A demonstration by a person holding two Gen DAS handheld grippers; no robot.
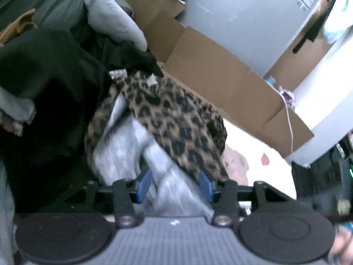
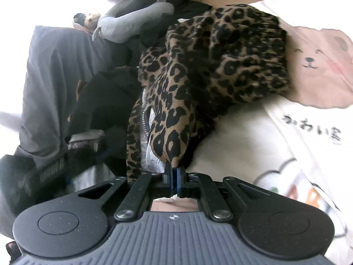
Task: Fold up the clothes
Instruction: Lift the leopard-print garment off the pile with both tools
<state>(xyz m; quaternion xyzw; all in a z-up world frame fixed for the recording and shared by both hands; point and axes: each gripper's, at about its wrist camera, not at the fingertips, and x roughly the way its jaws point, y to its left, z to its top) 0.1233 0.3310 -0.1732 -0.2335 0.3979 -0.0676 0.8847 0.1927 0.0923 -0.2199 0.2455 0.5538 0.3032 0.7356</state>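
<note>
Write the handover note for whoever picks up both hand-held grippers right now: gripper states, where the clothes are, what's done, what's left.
Right hand-held gripper: shut on an edge of the leopard-print garment, which stretches away from it, bunched at the far end.
Left hand-held gripper: open, with the garment's pale grey lining between its fingers, nothing clamped.
Where things are: the garment lies on the white bear-print sheet; a pile of dark clothes sits beside it.
Done: one edge gripped. No fold made yet.
Left: close the left gripper on the fabric, spread the garment flat, fold it, then probably work through the pile.
</note>
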